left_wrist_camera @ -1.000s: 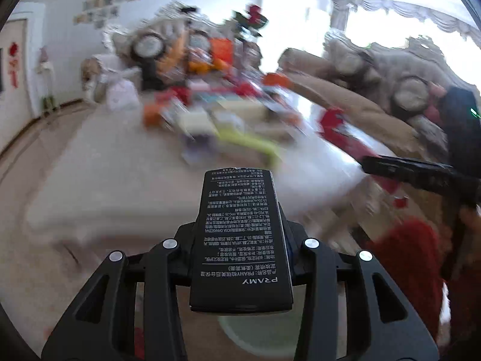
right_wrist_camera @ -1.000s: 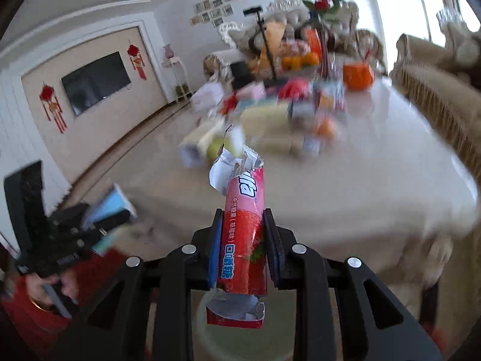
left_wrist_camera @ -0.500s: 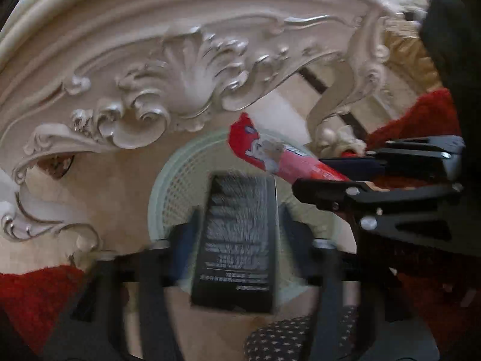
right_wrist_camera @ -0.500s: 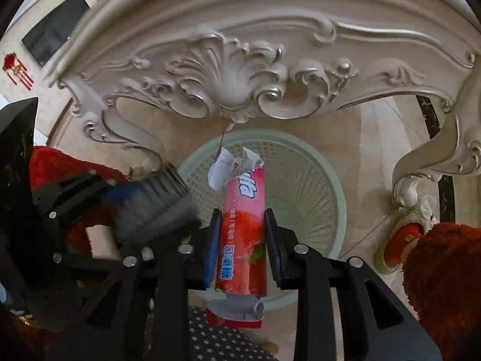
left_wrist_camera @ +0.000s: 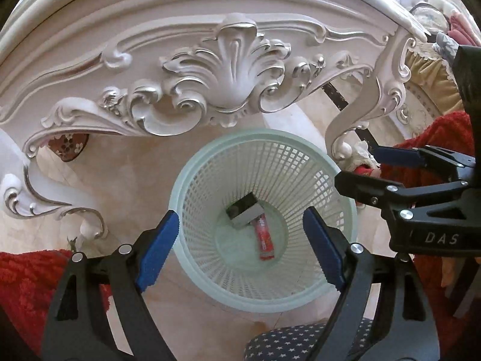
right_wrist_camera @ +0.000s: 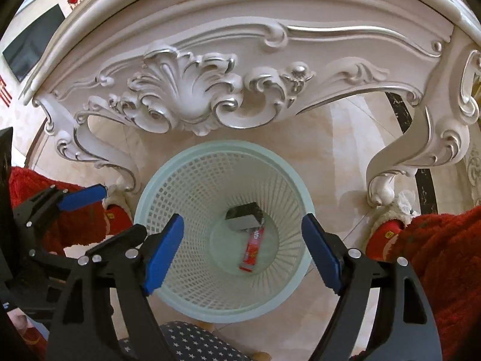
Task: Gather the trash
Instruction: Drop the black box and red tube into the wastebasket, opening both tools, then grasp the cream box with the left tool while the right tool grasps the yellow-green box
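A pale green mesh waste basket [left_wrist_camera: 192, 198] [right_wrist_camera: 168, 180] stands on the floor under the carved table edge. At its bottom lie a black box [left_wrist_camera: 245, 212] [right_wrist_camera: 245, 216] and a red wrapper [left_wrist_camera: 264, 237] [right_wrist_camera: 252, 248]. My left gripper [left_wrist_camera: 243, 249] hovers over the basket, its jaws opening with nothing between them. My right gripper [right_wrist_camera: 242, 252] hovers beside it, its jaws also opening and empty. The right gripper's blue pad [left_wrist_camera: 396, 156] shows at the right edge of the left wrist view. The left gripper's pad [right_wrist_camera: 84, 195] shows at the left of the right wrist view.
An ornate white carved table apron [left_wrist_camera: 228, 69] [right_wrist_camera: 186, 93] with curled legs [left_wrist_camera: 360, 114] [right_wrist_camera: 421, 156] overhangs the basket's far side. Red fuzzy sleeves [left_wrist_camera: 24, 285] [right_wrist_camera: 445, 258] flank both views. A star-patterned dark fabric [left_wrist_camera: 300, 343] [right_wrist_camera: 192, 349] lies at the near edge. The floor is beige tile.
Both grippers dropped from above the table to over the basket. The left let go of the black box and the right let go of the red wrapper; both now lie in the basket.
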Demonstrator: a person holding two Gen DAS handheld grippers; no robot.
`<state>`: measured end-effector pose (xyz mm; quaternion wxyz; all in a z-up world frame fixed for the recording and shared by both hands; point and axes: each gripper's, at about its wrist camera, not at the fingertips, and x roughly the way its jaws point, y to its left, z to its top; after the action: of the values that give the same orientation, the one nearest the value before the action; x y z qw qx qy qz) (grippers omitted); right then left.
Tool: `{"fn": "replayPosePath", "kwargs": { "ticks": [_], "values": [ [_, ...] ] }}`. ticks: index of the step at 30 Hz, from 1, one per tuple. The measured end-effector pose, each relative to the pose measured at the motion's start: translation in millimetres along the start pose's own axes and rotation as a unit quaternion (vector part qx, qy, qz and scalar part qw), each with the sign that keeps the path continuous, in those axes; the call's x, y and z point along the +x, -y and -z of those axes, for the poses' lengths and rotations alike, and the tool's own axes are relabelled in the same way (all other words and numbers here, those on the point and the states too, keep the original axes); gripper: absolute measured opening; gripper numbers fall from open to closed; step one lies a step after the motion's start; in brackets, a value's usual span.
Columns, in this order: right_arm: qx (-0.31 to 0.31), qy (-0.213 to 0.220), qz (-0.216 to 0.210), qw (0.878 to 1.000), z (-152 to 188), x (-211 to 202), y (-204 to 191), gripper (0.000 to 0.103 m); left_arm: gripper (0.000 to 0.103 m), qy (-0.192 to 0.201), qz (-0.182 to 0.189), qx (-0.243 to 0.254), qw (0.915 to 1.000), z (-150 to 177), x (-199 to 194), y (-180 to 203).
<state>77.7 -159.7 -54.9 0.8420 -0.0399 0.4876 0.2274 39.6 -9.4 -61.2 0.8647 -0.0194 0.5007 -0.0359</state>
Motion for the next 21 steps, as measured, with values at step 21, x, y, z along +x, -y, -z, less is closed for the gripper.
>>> {"fn": "replayPosePath", "kwargs": {
  "ticks": [21],
  "values": [
    [-0.13, 0.218, -0.075, 0.964, -95.4, -129.8, -21.0, 0.077, 0.082, 0.207, -0.051, -0.057, 0.9754, -103.7, -162.2, -52.1]
  ]
}}
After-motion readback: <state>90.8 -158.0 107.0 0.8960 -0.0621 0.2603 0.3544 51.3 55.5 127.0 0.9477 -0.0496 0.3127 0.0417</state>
